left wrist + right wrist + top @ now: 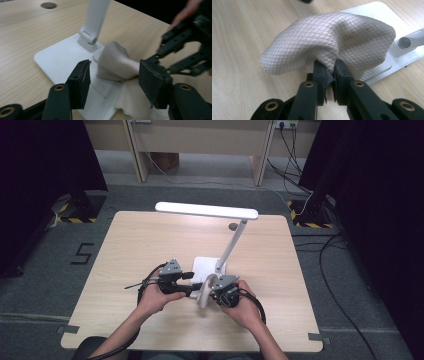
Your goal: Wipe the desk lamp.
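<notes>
I'm pinching the cloth [329, 40] in my right gripper [329, 75] beside the lamp base [60, 62], left gripper [113, 82] spread empty; next probably wiping the base.

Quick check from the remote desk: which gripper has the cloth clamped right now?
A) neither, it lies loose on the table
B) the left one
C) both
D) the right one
D: the right gripper pinches a fold of the cloth, while the left gripper stands open around it.
</notes>
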`<state>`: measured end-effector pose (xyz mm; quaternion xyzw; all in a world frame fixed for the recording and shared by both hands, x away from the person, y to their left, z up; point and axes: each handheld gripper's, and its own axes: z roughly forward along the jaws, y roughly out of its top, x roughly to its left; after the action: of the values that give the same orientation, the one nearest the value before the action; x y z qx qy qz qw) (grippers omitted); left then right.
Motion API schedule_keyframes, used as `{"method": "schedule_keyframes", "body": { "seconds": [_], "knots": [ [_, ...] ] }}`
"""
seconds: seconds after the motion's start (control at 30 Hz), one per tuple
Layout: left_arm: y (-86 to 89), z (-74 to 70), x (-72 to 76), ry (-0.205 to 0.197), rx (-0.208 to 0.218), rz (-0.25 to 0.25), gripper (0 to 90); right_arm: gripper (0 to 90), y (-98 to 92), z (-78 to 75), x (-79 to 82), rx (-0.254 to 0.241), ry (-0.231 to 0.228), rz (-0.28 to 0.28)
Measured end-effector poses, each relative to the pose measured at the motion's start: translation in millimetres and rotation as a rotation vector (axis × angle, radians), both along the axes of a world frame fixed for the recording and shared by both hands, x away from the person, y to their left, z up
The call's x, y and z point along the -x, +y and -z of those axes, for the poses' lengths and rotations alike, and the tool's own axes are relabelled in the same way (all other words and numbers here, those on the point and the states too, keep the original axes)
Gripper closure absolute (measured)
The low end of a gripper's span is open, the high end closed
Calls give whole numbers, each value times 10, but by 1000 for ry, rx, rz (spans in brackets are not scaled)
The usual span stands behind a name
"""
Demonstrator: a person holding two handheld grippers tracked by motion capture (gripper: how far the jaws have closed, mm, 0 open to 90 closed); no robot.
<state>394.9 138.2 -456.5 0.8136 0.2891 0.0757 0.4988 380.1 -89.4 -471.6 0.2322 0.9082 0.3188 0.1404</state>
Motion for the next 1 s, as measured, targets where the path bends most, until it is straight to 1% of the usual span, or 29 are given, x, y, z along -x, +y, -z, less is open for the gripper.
{"method": "schedule_keyframes", "body": {
  "seconds": [0.03, 0.1, 0.17, 0.2, 0.23, 0.3, 0.33, 0.4, 0.53, 0.57, 0.63, 0.7, 0.83, 0.93, 1.0],
  "knots": [
    [-18, -15, 20, 2, -6, 25, 389, 826, 4, -1, -4, -1, -1, 3],
    [-60, -22, 55, 7, -2, 70, 374, 826, 8, 1, -13, -2, 2, 3],
    [-104, -4, 79, 0, -21, 101, 364, 826, 7, -4, -26, 7, 1, 2],
    [-118, 13, 76, -4, -41, 113, 361, 826, 8, -5, -29, 7, 1, 1],
    [-137, 41, 71, -5, -46, 112, 360, 826, 9, -8, -33, 10, -3, 0],
    [-150, 97, 39, -8, -81, 116, 365, 826, 12, -6, -37, 9, -1, -5],
    [-155, 122, 26, -5, -83, 113, 369, 826, 11, -6, -39, 9, -2, -9],
    [-159, 145, 9, -3, -79, 126, 387, 826, 12, -4, -36, 12, 0, -10],
    [-160, 164, -30, -4, -58, 144, 452, 826, 20, 1, -44, 18, -5, -16],
    [-160, 174, -40, 1, -50, 147, 463, 826, 24, -2, -42, 19, -5, -16],
    [-154, 197, -65, 24, -22, 150, 488, 826, 30, 1, -44, 16, -9, -23],
    [-150, 208, -81, 32, -19, 155, 519, 825, 35, 7, -41, 16, -1, -23],
    [-141, 220, -103, 52, 8, 160, 602, 825, 36, 7, -41, 15, -2, -24],
    [-144, 218, -111, 71, 25, 162, 661, 824, 40, -2, -42, 20, -8, -32],
    [-141, 210, -115, 83, 26, 162, 695, 823, 45, -7, -41, 20, -13, -37]
  ]
}}
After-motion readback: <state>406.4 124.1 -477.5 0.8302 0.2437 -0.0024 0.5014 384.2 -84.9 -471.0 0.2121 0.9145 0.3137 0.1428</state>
